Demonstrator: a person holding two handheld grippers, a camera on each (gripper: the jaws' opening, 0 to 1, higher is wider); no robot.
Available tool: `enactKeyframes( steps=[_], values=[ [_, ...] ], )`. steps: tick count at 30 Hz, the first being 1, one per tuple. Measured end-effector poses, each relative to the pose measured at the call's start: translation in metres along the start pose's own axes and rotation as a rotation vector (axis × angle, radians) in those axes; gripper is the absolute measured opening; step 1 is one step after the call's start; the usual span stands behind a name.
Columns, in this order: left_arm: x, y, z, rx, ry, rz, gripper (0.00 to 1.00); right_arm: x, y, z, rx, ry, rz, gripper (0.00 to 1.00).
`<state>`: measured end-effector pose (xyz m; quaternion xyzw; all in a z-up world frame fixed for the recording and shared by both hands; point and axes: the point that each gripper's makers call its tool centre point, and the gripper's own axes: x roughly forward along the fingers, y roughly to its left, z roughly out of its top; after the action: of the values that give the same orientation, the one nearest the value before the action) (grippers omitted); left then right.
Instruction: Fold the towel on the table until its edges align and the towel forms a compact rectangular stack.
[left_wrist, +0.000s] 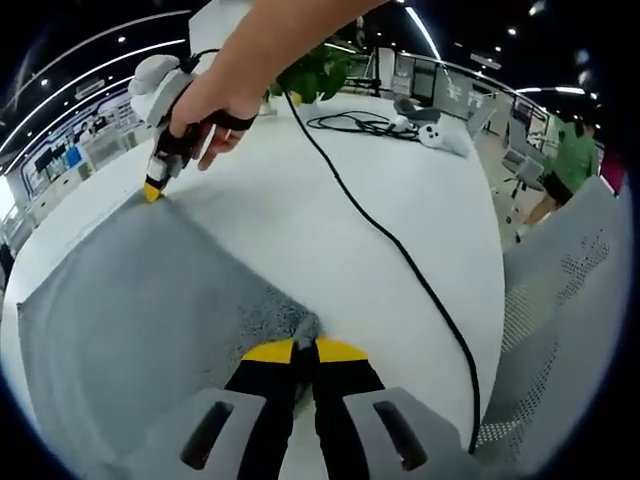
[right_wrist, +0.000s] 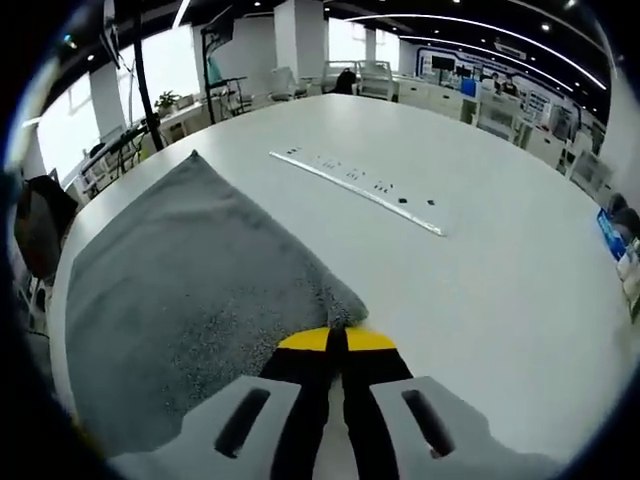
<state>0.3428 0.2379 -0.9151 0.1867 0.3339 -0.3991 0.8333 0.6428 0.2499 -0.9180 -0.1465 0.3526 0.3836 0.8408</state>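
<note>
A grey towel (left_wrist: 150, 300) lies spread flat on the white round table (left_wrist: 280, 230). My left gripper (left_wrist: 305, 348), with yellow-tipped jaws, is shut on the towel's near corner. At the towel's far corner, a hand (left_wrist: 215, 105) holds my right gripper (left_wrist: 153, 190) with its tips pinched on the cloth at table level. In the right gripper view, the right gripper (right_wrist: 335, 338) is shut on a corner of the towel (right_wrist: 180, 270), which stretches away to the left over the table (right_wrist: 480, 300).
A black cable (left_wrist: 395, 240) runs across the table past the towel's right side. Beyond it lie a white device (left_wrist: 440, 135) and a plant (left_wrist: 315, 75). A grey mesh chair (left_wrist: 570, 300) stands at the table's right edge. A thin marked strip (right_wrist: 355, 190) lies on the table.
</note>
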Motion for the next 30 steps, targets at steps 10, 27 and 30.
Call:
enactKeyframes(
  steps=[10,27,30],
  values=[
    [0.015,-0.029,0.017,0.048,0.014,-0.066,0.05,-0.021,-0.019,-0.025,-0.038,0.039,-0.016,0.00],
    [0.032,-0.075,0.072,-0.022,-0.068,-0.154,0.04,-0.069,-0.060,-0.066,-0.067,0.120,-0.097,0.00],
    [0.023,-0.073,0.082,-0.014,-0.096,-0.135,0.04,-0.076,-0.061,-0.062,-0.033,0.105,-0.106,0.00]
  ],
)
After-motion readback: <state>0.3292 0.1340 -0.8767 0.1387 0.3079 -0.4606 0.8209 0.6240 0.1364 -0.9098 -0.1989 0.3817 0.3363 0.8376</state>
